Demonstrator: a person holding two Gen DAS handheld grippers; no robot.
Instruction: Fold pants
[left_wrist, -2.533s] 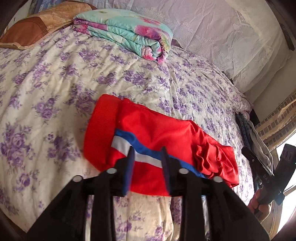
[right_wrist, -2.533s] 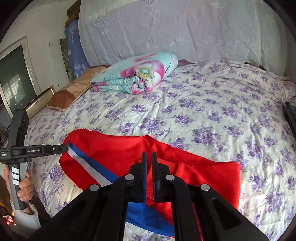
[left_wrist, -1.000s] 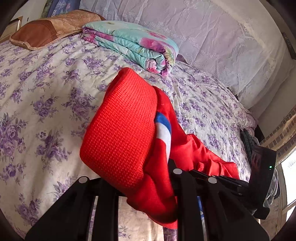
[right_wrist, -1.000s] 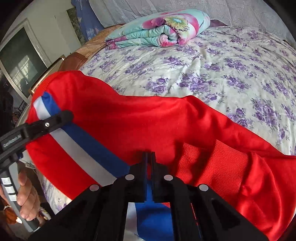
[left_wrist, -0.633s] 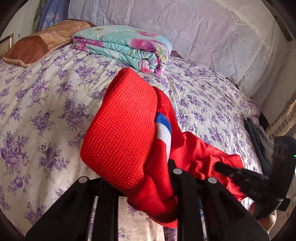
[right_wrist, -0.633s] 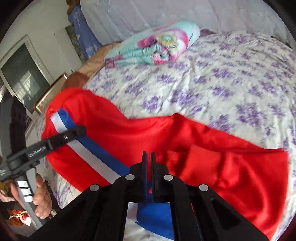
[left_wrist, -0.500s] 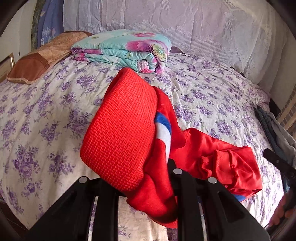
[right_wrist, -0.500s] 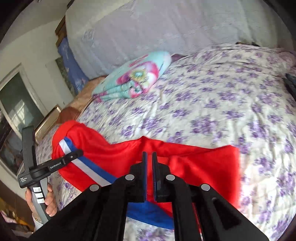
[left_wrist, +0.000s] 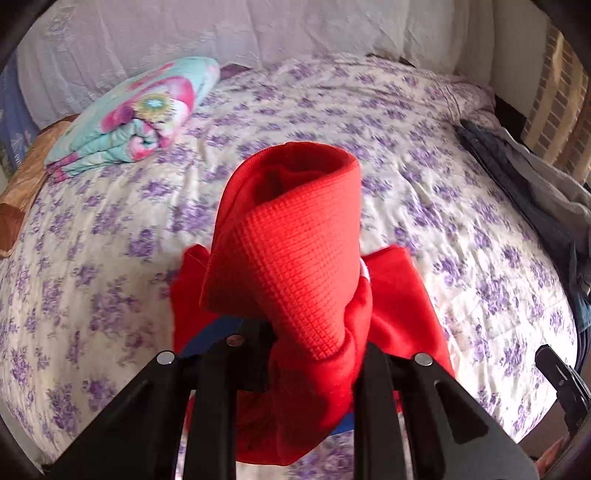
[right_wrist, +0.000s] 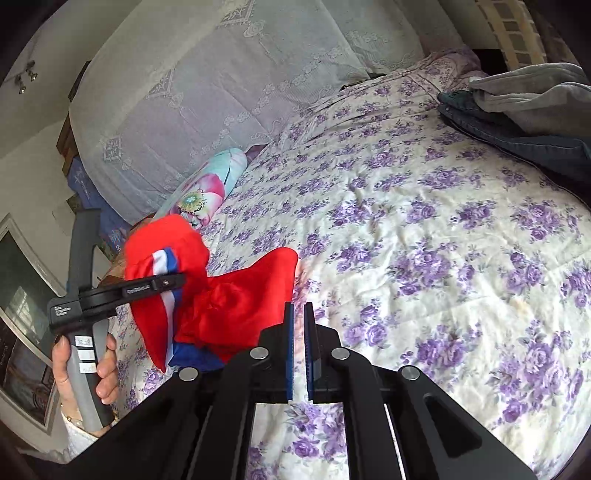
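While the left gripper (right_wrist: 162, 284) is clamping the ribbed end of the red pants (left_wrist: 295, 266) and lifting it off the floral bedspread (right_wrist: 443, 258), the right gripper (right_wrist: 299, 347) is hovering beside the pants with nothing in it, its pads nearly closed. A second ago it was pinching the cloth too; now that end is lying bunched on the bedspread, well short of the folded quilt (left_wrist: 140, 122). The fold is probably being carried over single-handed.
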